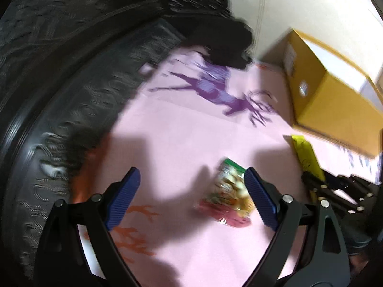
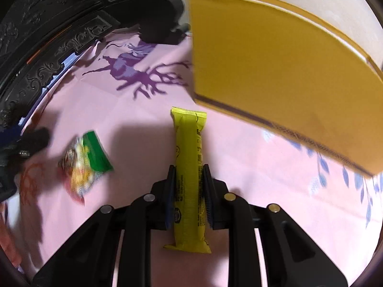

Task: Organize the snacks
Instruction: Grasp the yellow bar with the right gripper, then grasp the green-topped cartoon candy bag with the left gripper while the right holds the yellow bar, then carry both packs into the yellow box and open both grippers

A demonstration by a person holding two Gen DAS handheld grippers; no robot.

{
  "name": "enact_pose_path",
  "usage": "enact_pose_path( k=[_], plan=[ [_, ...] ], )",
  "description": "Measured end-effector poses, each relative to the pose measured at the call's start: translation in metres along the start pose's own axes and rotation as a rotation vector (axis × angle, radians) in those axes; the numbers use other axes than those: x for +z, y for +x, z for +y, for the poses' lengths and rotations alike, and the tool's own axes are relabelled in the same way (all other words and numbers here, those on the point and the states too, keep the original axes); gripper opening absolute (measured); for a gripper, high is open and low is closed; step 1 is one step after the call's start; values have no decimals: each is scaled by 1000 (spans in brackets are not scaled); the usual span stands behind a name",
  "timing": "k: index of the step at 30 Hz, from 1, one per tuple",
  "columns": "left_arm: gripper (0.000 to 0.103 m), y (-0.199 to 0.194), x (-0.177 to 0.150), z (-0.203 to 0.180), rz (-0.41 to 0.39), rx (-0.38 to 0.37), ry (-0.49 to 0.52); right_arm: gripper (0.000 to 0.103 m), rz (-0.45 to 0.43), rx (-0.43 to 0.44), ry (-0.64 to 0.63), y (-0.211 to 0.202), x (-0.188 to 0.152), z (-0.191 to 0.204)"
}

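**Right gripper clamps yellow bar, left gripper open over snack bag**

Right gripper (image 2: 189,179) closed on the yellow snack bar (image 2: 189,157); both pads press its sides about midway along, bar pointing away from the camera over the pink cloth (image 2: 251,167); yellow cardboard box (image 2: 275,71) just beyond and to the right of the bar's far end; left gripper (image 1: 191,189) jaws spread wide, holding nothing; green-topped snack bag (image 1: 227,191) lies on the cloth near the right-hand pad (image 1: 259,198), partly behind it, contact not clear, view blurred; same bag sits left of the bar in the right wrist view, well apart; purple deer print (image 1: 215,91) farther back on the cloth; dark carved furniture (image 1: 59,71) along the left edge.
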State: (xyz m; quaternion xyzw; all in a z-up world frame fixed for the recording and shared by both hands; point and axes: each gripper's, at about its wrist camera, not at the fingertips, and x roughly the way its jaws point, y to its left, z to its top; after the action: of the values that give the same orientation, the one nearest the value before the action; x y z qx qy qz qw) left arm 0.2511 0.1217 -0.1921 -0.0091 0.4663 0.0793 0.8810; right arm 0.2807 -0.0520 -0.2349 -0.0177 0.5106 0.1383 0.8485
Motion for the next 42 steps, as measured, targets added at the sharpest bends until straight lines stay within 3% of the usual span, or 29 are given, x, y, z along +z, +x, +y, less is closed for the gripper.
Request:
enact_pose_path(
  k=[8,10,12,14,17,22,26,31,37,42],
  plan=[
    [92,38,-22,-40,71,-95,137,22,49,70,114,-17,-23,-25],
    [95,40,-23,-37,47,-103,120,22,50,72,120,-18,-24,-26],
    [90,40,-24,-36,33,-114,116,22,54,75,129,-20,-26,-28],
    [71,35,-26,-38,22,-119,120,22,56,80,136,-22,-28,-31],
    [63,30,-29,-36,21,-125,93,22,57,83,142,-26,-32,-35],
    [60,11,-27,-34,-9,-117,63,22,36,82,147,-39,-36,-42],
    [60,-29,-7,-45,-94,-149,86,22,-20,86,127,-68,-33,-48],
    [60,-77,41,-82,-221,-233,144,22,-145,84,149,-119,-11,-68],
    [60,-93,95,-130,-285,-335,167,22,-309,9,176,-168,44,-115],
    [60,-96,133,-168,-298,-373,196,22,-372,-49,198,-180,78,-151]
  ],
)
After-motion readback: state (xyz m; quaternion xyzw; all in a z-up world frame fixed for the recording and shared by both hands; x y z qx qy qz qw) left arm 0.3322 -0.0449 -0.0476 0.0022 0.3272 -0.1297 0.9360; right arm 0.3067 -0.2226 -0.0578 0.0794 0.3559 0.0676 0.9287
